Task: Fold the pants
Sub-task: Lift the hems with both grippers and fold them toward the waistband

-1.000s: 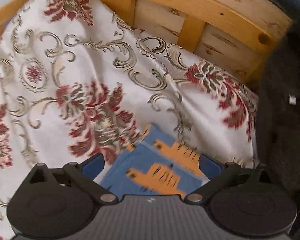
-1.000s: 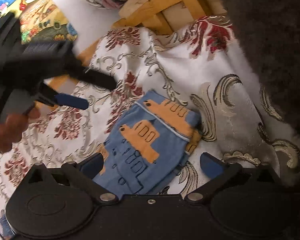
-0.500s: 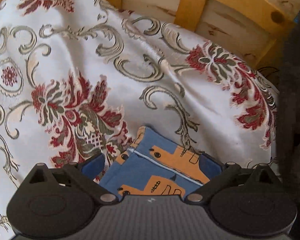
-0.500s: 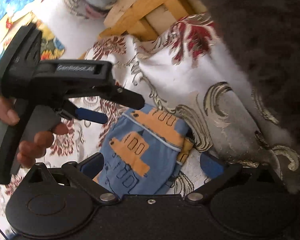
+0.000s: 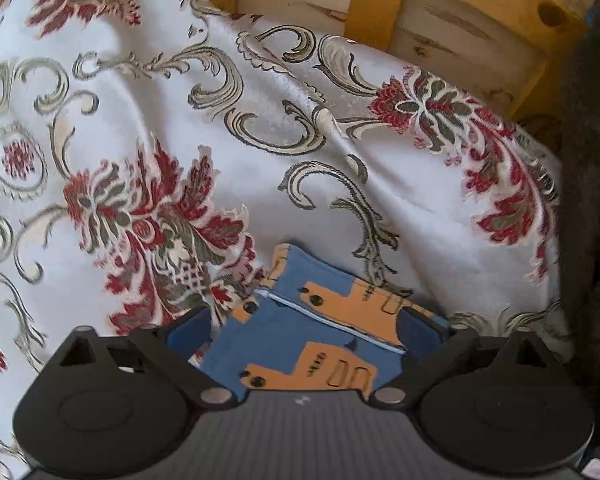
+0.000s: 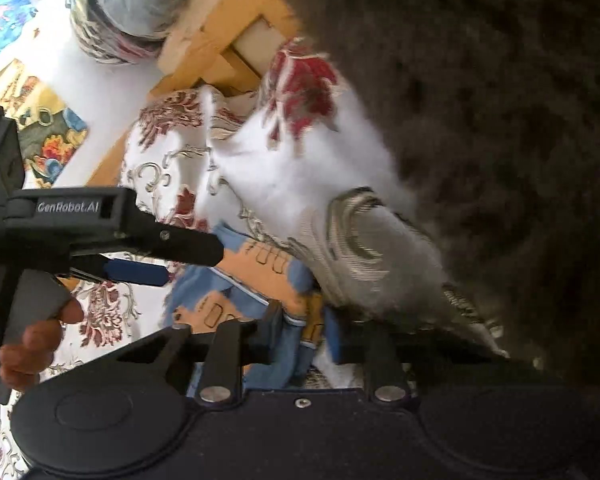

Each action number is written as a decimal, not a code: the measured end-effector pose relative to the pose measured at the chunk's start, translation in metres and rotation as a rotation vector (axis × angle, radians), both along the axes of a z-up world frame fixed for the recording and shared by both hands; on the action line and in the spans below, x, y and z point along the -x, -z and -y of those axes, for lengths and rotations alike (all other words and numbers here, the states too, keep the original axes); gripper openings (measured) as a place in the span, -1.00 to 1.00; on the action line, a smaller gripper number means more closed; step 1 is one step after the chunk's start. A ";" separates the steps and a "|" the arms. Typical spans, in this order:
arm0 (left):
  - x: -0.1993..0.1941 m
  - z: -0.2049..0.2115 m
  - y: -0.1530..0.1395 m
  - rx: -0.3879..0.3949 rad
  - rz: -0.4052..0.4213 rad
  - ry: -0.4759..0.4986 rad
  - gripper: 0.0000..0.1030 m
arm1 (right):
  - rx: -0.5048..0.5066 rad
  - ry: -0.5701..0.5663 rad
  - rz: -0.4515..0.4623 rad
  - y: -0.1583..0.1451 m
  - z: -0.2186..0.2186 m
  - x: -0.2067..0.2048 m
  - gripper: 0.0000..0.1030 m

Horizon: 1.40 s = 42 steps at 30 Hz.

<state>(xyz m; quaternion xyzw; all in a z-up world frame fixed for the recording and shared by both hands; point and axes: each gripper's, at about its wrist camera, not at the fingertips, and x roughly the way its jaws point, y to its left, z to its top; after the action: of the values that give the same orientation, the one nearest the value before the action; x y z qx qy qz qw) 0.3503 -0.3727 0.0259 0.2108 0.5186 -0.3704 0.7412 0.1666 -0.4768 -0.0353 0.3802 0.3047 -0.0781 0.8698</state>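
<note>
Small blue pants (image 5: 320, 308) with orange prints lie folded on a white floral cloth (image 5: 220, 140). My left gripper (image 5: 304, 334) hovers just above their near part, open, with its blue pads on either side of the fabric. In the right wrist view the same left gripper (image 6: 188, 262) reaches in from the left, held by a hand (image 6: 40, 340). My right gripper (image 6: 305, 334) is shut on the right edge of the pants (image 6: 260, 272), with a bunch of blue fabric pinched between its pads. The cloth hides the far right corner of the pants.
A wooden slatted frame (image 5: 380, 16) rises behind the cloth. A dark furry blanket (image 6: 480, 120) fills the right side, close to my right gripper. A grey-blue bundle (image 6: 128, 12) and a colourful mat (image 6: 48, 140) lie on the white floor at the left.
My right gripper moved in and went from open to shut on the pants' right edge. The left gripper came closer over the pants and stayed open.
</note>
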 end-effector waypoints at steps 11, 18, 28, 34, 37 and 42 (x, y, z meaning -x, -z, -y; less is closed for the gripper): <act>-0.003 -0.009 0.011 -0.001 -0.037 -0.035 0.81 | 0.181 -0.075 0.030 -0.017 -0.020 0.001 -0.80; -0.013 -0.068 -0.022 0.164 -0.165 -0.224 0.89 | 0.616 -0.326 0.133 -0.041 -0.088 0.006 -0.80; -0.014 -0.102 -0.010 0.258 -0.398 -0.333 0.89 | 0.957 -0.700 0.182 -0.028 -0.167 0.033 -0.80; -0.012 -0.082 -0.007 0.207 -0.374 -0.292 0.89 | 0.958 -0.719 0.169 -0.025 -0.167 0.031 -0.80; -0.015 -0.079 -0.003 0.163 -0.352 -0.329 0.75 | 0.959 -0.722 0.166 -0.025 -0.169 0.026 -0.80; -0.015 -0.083 0.004 0.058 -0.303 -0.363 -0.43 | 0.944 -0.720 0.164 -0.025 -0.168 0.027 -0.79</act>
<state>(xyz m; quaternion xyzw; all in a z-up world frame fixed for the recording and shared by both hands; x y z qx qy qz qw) 0.3655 -0.2900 0.0218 0.0346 0.6423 -0.2731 0.7153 0.1391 -0.3091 -0.0101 -0.1694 0.2787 0.1240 0.9371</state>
